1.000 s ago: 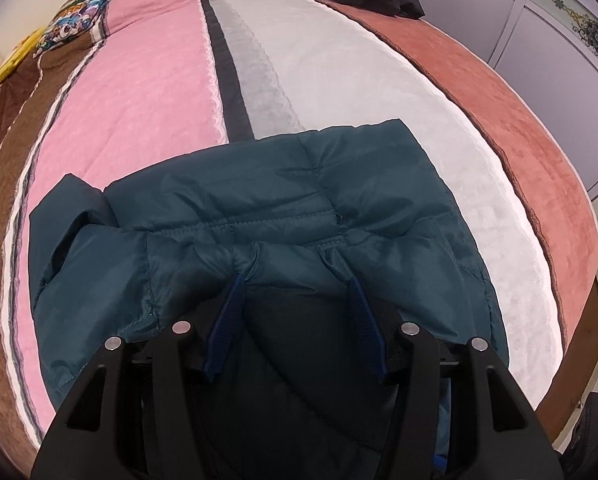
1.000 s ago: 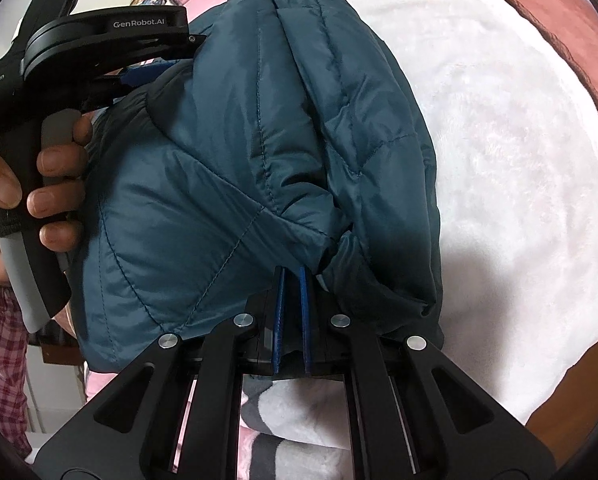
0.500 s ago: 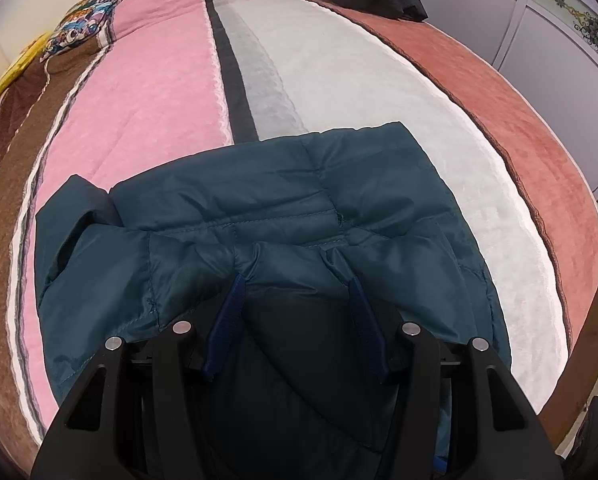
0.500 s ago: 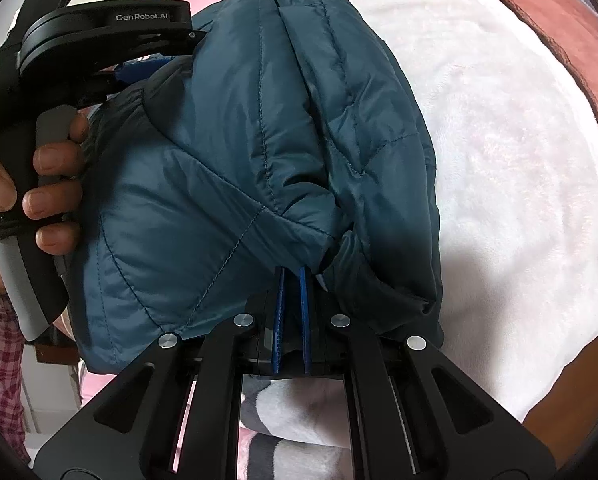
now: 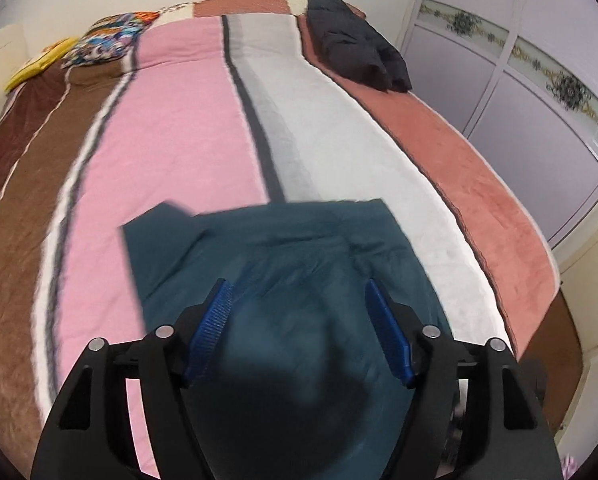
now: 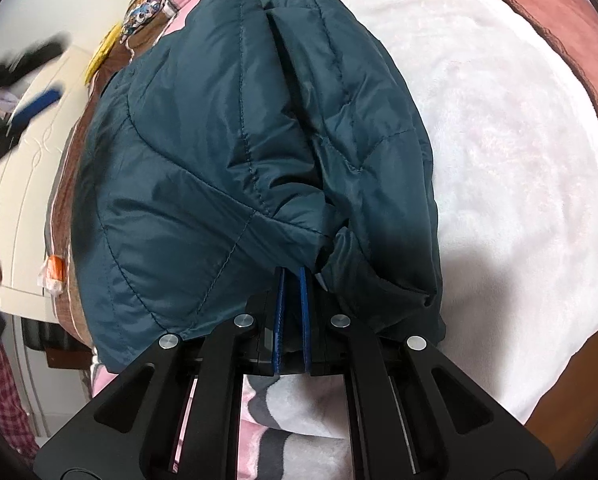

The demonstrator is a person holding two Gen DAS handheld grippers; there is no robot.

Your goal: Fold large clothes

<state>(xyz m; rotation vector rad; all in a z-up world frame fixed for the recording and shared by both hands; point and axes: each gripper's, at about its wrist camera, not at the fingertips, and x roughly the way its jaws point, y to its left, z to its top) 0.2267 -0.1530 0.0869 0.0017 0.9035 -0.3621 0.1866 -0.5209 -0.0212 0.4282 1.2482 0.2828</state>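
Left wrist view: showed a dark teal quilted puffer jacket (image 5: 283, 264) lying folded in the lower middle of the frame, across the pink and white bands of a striped plush bed blanket (image 5: 171, 152). Framed the left gripper (image 5: 299, 330) at the bottom with its jaws opening, blue pads spread wide, jacket fabric visible beyond the gap but no pad pressing on it; looked clear of the cloth, though motion blur left that uncertain. Caught a second dark garment (image 5: 359, 60) bunched at the upper right, well apart. Right wrist view: filled the centre with the same jacket as a rounded, bulging bundle on the white band. Placed the right gripper (image 6: 293, 308) at the bottom centre, blue pads nearly pressed together, pinching a thin fold of the jacket's lower edge. Left the other gripper as a blur in the upper left. Judged the risk thus: slippery, puffy filling likely to spring the released side open, and a one-sided pull from the pinching gripper likely to drag or skew the fold.
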